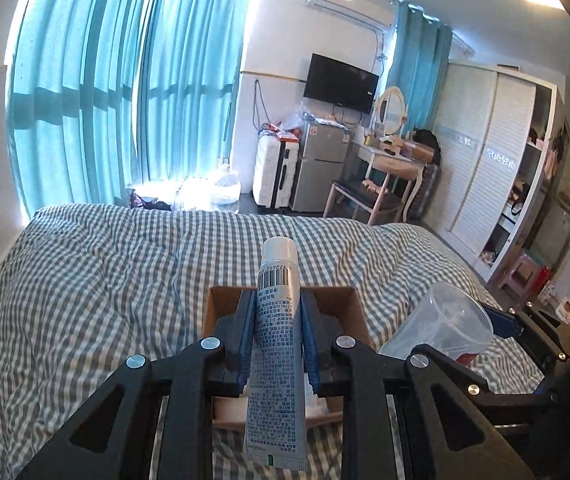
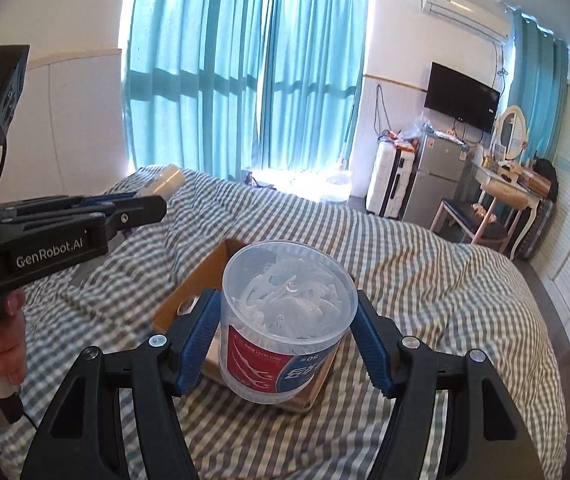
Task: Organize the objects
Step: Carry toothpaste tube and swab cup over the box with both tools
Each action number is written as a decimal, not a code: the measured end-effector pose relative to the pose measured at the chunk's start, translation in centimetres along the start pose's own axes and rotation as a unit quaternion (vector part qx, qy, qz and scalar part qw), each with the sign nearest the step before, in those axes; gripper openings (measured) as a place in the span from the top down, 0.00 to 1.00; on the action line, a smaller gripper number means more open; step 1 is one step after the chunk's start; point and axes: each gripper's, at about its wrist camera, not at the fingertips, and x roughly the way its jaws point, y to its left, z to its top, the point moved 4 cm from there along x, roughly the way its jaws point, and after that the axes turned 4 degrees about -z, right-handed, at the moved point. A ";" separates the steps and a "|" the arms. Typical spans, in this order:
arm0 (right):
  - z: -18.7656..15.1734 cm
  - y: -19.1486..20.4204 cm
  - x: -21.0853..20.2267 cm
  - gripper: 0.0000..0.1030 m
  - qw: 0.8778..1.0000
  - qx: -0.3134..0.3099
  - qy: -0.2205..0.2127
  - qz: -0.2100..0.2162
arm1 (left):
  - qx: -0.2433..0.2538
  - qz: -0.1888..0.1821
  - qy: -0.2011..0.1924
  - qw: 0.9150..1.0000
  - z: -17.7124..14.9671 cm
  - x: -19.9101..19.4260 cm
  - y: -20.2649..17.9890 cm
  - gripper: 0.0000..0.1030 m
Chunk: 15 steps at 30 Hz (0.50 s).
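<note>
My left gripper (image 1: 277, 316) is shut on a grey tube (image 1: 277, 344) with a barcode, its silver cap pointing away from me. It hangs above an open cardboard box (image 1: 221, 304) on the bed. My right gripper (image 2: 287, 316) is shut on a clear round plastic jar (image 2: 285, 320) with a red and blue label, held over the same box (image 2: 209, 272). The left wrist view shows the jar (image 1: 445, 328) at the right. In the right wrist view the left gripper (image 2: 153, 202) is at the left, with the tube's cap (image 2: 169, 178) sticking out.
The bed (image 1: 85, 280) has a grey and white checked cover. A person's hand (image 2: 1, 344) holds the left gripper's handle. Beyond the bed stand teal curtains (image 1: 125, 100), a white suitcase (image 1: 275, 172), a small fridge (image 1: 321, 168), a dressing table (image 1: 393, 160) and a wardrobe (image 1: 485, 160).
</note>
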 end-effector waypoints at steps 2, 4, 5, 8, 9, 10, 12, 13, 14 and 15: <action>1.1 -0.3 1.2 0.37 1.000 0.006 -0.008 -0.006 | -0.008 -0.001 0.002 1.000 0.7 1.1 0.7 0.79; 1.9 -0.6 2.5 0.37 1.000 0.019 -0.011 -0.005 | -0.013 -0.002 0.007 1.000 1.0 2.5 1.4 0.79; 2.3 -0.7 3.5 0.37 1.000 0.027 -0.009 0.000 | -0.013 0.000 0.009 1.000 1.1 3.2 1.6 0.79; 2.9 -0.9 6.3 0.37 0.999 0.039 0.000 0.000 | -0.010 0.013 0.017 1.000 1.1 5.6 2.2 0.79; 3.2 -0.9 7.6 0.37 0.999 0.040 0.004 0.001 | -0.013 0.016 0.021 1.000 1.1 6.6 2.5 0.79; 3.2 -1.1 8.4 0.37 0.999 0.043 0.008 0.001 | -0.019 0.016 0.023 0.999 1.0 7.3 2.8 0.79; 3.0 -1.8 10.1 0.37 0.998 0.057 0.013 -0.003 | -0.034 0.019 0.027 0.999 0.4 8.8 3.4 0.79; 2.5 -2.3 10.7 0.37 0.998 0.063 0.016 -0.006 | -0.036 0.026 0.028 0.999 0.0 9.5 3.6 0.79; 2.0 -2.5 11.5 0.37 0.998 0.065 0.020 -0.007 | -0.034 0.032 0.031 0.998 -0.5 10.3 3.8 0.79; 1.4 -2.6 12.2 0.37 0.998 0.065 0.026 -0.007 | -0.032 0.033 0.040 0.998 -1.2 11.3 3.7 0.79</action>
